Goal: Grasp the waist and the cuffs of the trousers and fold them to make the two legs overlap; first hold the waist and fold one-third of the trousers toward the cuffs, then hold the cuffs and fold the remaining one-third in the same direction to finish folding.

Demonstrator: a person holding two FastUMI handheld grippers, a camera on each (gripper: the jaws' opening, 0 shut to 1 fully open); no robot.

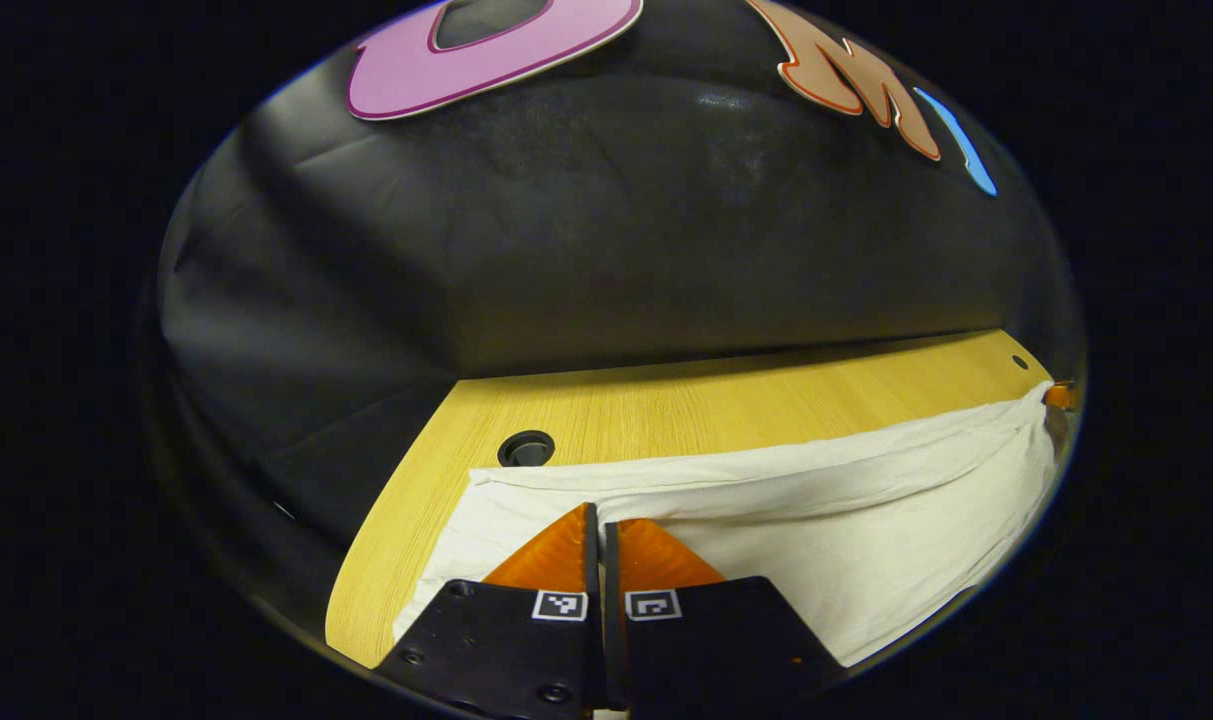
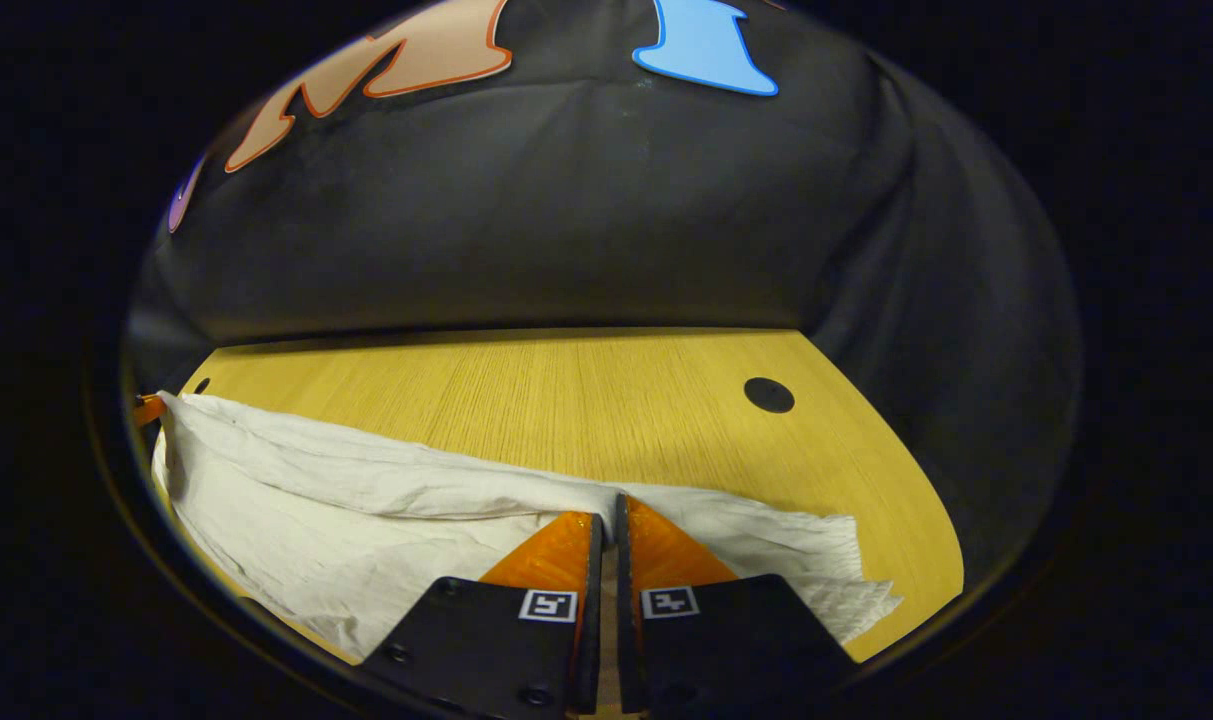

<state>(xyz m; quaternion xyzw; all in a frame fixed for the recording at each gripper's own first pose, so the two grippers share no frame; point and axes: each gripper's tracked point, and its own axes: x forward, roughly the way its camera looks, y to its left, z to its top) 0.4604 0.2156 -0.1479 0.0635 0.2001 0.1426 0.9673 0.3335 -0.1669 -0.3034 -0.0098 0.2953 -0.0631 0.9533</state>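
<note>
Left gripper (image 1: 601, 515): seen at the bottom centre of the left gripper view, its two fingers drawn together with only a thin slit between them. Their tips were laid over the white cloth; whether any fabric was pinched in the slit could not be told.

Right gripper (image 2: 608, 505): seen at the bottom centre of the right gripper view, fingers likewise brought nearly together, tips set at the far edge of the cloth. A strip of pale fabric appeared in the narrow gap, though a firm grip could not be confirmed.

Trousers (image 1: 846, 520): white, creased, spread flat on the table. In the left gripper view they were stretched from lower left to the right edge of the frame; in the right gripper view (image 2: 306, 520) they ran from the left edge to lower right, ending in a ragged hem.

Table (image 1: 726, 410): light wood-grain top, seen across the middle of both views, backed by the black cloth wall (image 1: 606, 230).

Cable hole (image 1: 526, 449): round, dark, set in the tabletop just beyond the cloth's far edge, left of centre.

Second hole (image 2: 769, 395): round, dark, noted in the right of the right gripper view, well apart from the cloth.
</note>
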